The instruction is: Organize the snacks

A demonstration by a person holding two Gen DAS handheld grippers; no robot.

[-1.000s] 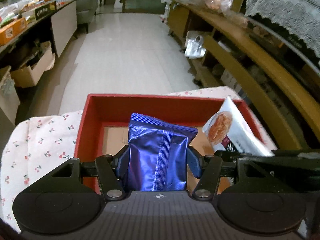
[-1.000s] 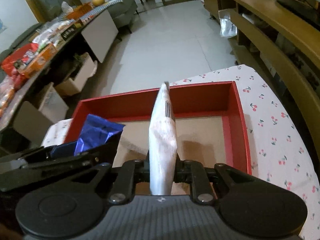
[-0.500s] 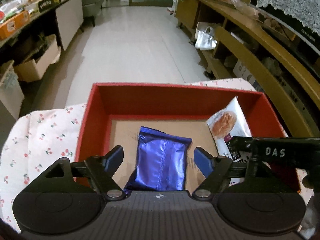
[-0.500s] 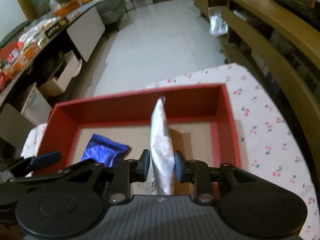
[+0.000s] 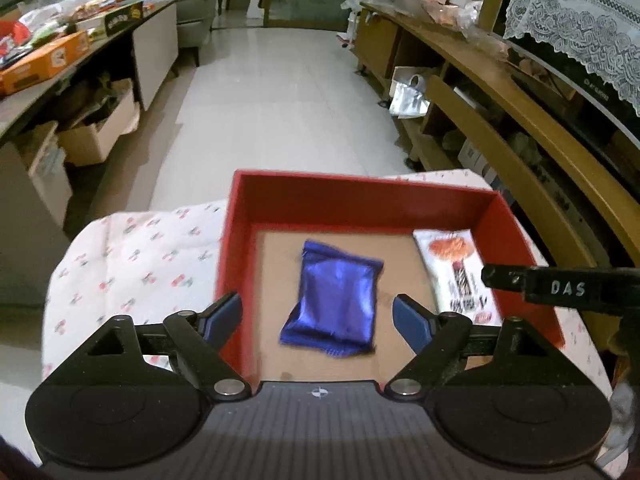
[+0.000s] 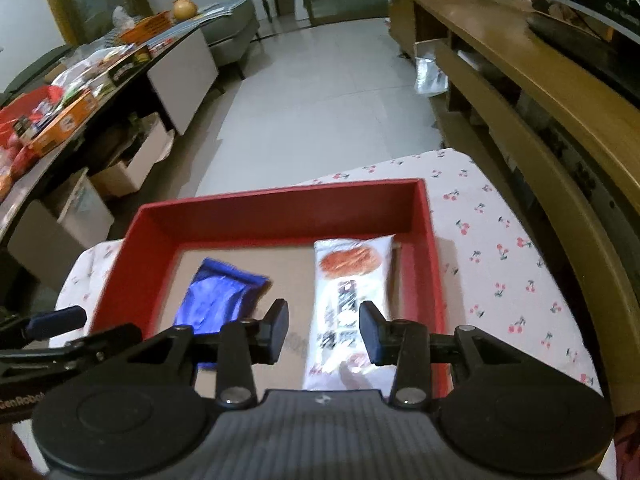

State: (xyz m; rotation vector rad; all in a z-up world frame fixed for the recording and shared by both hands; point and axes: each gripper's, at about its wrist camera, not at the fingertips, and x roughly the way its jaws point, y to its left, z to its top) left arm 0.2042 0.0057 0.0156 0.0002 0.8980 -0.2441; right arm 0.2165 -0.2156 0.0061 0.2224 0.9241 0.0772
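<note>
Your cherry-print cloth covers the work surface, and the red tray sits on it. Inside the tray, on the brown floor, the blue foil packet lies flat toward the left side, and the white snack packet lies flat along the right wall, the two well apart. Your left gripper stands wide, jaws just opened, above the blue packet and clear of it. Your right gripper is partly parted, jaws just opened, pads off the white packet seen between them.
</note>
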